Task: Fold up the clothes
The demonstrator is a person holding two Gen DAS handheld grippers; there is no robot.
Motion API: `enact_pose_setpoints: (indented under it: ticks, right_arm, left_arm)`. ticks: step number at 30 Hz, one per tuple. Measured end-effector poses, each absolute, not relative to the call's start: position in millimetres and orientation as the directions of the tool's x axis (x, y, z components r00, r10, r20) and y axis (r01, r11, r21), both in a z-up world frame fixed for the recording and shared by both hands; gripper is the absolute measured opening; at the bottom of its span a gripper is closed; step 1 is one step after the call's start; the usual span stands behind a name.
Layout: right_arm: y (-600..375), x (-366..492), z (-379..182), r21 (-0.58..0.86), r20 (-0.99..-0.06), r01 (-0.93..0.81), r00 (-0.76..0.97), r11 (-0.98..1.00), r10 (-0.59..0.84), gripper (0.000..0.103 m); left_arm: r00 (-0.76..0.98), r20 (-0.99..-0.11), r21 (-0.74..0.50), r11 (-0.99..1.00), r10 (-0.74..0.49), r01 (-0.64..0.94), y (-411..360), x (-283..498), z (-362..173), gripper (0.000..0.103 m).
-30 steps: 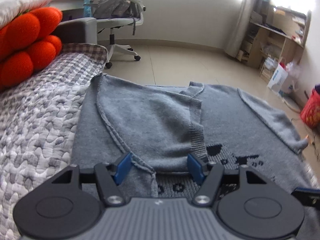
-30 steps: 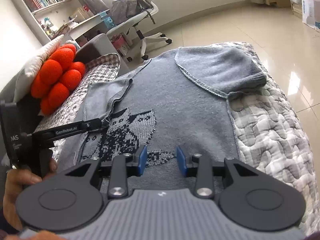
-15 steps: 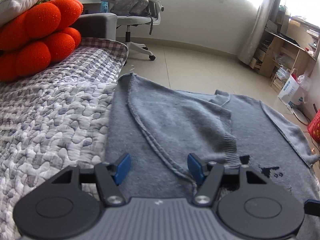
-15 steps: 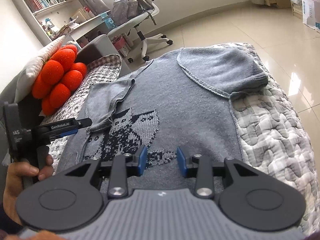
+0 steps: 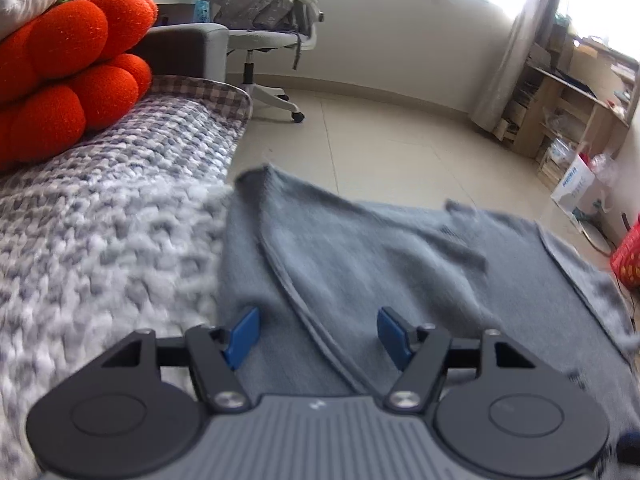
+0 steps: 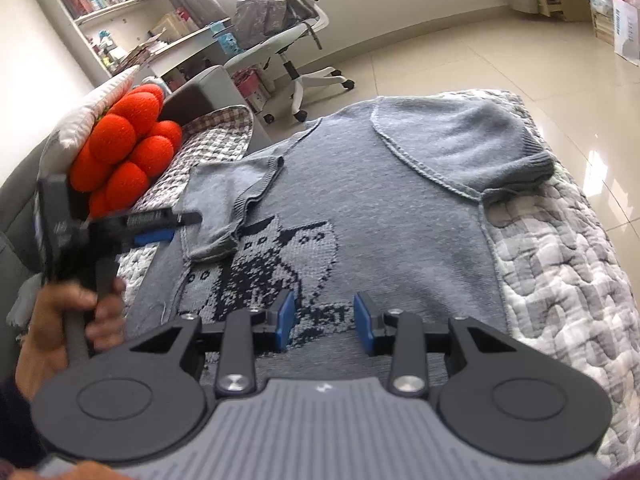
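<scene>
The sweater (image 6: 392, 216) is spread flat on the quilt (image 6: 560, 264), its left sleeve (image 6: 224, 200) folded inward; both the left gripper (image 5: 318, 334) and right gripper (image 6: 324, 320) are held wide open, empty, above it.

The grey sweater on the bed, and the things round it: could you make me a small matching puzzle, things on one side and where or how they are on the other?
Things:
1. sweater
2. left sleeve
3. orange cushion
4. office chair

States:
a. on the tiled floor
b. folded in over the sweater's body
c. spread flat on the quilt
d. at the head of the bed

Pairs: 1-c, 2-b, 3-d, 4-a
</scene>
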State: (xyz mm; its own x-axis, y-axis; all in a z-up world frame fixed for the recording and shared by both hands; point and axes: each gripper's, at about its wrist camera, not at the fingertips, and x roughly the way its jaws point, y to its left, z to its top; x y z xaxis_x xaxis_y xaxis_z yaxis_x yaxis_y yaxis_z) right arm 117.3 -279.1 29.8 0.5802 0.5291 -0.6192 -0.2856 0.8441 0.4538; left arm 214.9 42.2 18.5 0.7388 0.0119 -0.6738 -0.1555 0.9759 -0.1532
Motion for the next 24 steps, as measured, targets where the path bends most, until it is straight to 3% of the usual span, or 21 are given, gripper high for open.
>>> enact_pose_setpoints:
  ticks: [8, 19, 24]
  right_arm:
    - [-279, 114, 33, 0.443, -0.62, -0.303, 0.576, 0.844, 0.532, 0.038]
    - [-273, 107, 36, 0.43, -0.613, -0.334, 0.573, 0.839, 0.543, 0.038]
    - [-276, 110, 36, 0.442, -0.607, -0.326, 0.577, 0.836, 0.546, 0.038]
  left_arm:
    - [0.739, -0.674, -0.199, 0.961, 0.01, -0.194, 69, 266, 19, 0.07]
    - [0.759, -0.642, -0.186, 0.939, 0.106, -0.289, 68, 306, 28, 0.071]
    - [0.809, -0.583, -0.138, 0.973, 0.069, -0.183, 36, 271, 40, 0.071]
